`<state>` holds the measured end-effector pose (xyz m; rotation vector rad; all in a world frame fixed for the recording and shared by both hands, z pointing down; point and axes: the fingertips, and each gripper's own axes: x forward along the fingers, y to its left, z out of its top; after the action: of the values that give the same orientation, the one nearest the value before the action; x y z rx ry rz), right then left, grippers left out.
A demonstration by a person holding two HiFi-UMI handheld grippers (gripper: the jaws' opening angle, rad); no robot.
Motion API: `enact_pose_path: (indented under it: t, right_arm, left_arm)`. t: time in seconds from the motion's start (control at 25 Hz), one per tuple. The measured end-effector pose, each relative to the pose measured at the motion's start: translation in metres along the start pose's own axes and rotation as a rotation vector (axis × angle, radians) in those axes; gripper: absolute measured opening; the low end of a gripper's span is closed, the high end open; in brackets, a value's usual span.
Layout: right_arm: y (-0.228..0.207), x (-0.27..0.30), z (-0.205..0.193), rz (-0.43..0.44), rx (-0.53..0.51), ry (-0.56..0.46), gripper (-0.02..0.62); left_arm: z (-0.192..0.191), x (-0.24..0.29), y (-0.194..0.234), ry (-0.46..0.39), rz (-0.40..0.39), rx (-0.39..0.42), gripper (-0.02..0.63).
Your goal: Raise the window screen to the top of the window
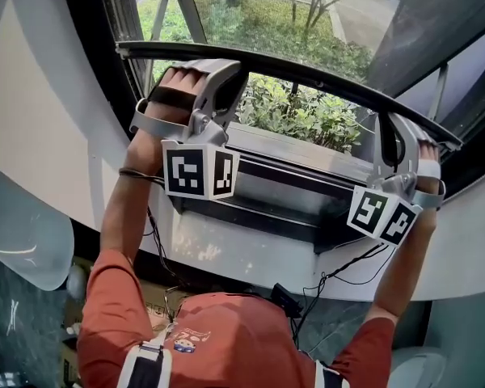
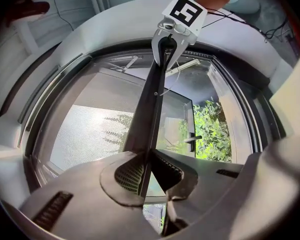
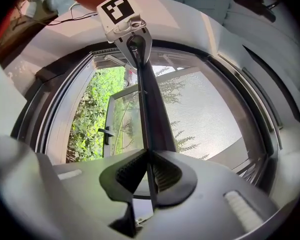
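Mid-lift, I judge: left gripper [image 2: 145, 171] and right gripper [image 3: 149, 171] each have fingers pinched narrowly on the screen's bottom bar [image 1: 307, 75]. Next I raise both ends evenly toward the window top.

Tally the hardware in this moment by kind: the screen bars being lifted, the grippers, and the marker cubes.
screen bar: 1
grippers: 2, the left gripper and the right gripper, each clamped on the screen bar
marker cubes: 2, the left marker cube and the right marker cube
Total: 5
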<state>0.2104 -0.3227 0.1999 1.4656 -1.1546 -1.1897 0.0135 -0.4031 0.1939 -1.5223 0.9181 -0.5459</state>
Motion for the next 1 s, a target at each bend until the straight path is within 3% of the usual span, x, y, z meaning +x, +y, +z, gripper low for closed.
enact_pose_path:
  t: [0.24,0.6,1.0]
  right_arm:
    - [-0.008,0.002,0.0,-0.072,-0.026,0.016,0.046]
    - [-0.083,0.014,0.016,-0.163,-0.104,0.044,0.049]
    - [-0.132,0.027,0.021,-0.255,-0.139,0.042,0.049]
  left_arm:
    - [0.002,0.001,0.008,0.003,0.069,0.04,0.049]
    - [0.011,0.012,0.082,0.045,0.198,0.164,0.049]
    - [0.019,0.025,0.13,0.044,0.277,0.188,0.049]
